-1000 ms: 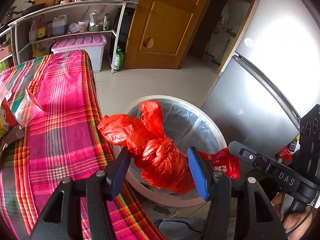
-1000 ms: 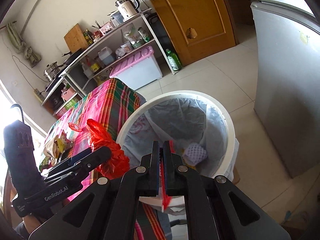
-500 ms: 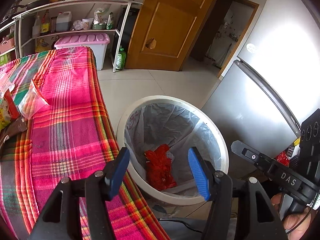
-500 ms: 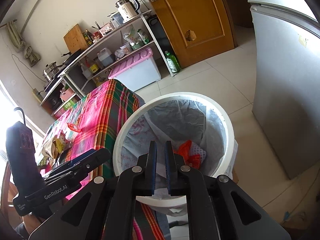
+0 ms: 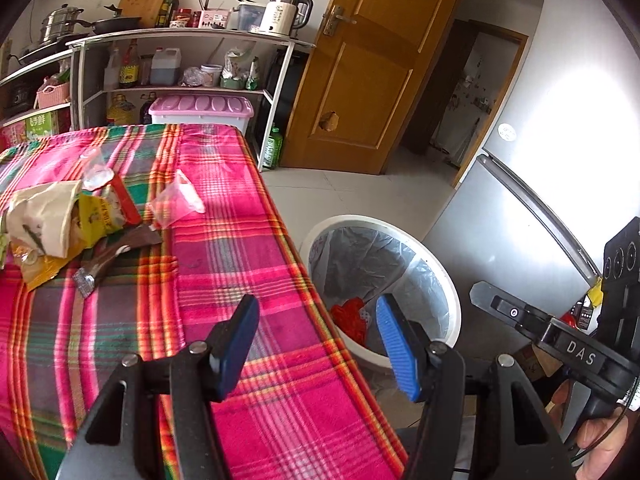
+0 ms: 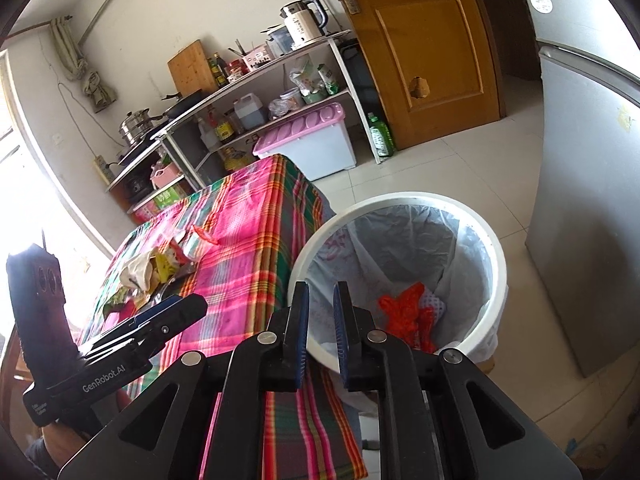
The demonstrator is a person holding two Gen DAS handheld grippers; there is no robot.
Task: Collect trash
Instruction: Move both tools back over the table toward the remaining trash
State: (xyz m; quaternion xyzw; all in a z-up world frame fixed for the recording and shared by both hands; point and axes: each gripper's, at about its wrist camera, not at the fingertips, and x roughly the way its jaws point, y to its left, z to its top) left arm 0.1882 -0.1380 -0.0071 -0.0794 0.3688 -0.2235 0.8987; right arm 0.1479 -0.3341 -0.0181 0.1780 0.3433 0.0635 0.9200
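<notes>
Left gripper [image 5: 318, 336], jaws wide apart and empty, tilted downward over the right edge of the table [image 5: 248, 264] with its plaid cloth. Right gripper [image 6: 320, 322], jaws opening, nothing between them, angled down at the near rim of the white bin [image 6: 496, 264]. Red bag [image 6: 406, 312] lies crumpled inside the lined bin, which stands on the floor just beside the table's edge. Remaining wrappers [image 5: 60, 224] sit heaped near the table's left edge. Beyond: tiled floor, shelving [image 5: 180, 40], wooden door [image 5: 372, 60].

Woven plaid tablecloth [image 5: 240, 248], crinkly plastic bin liner [image 6: 416, 240]
</notes>
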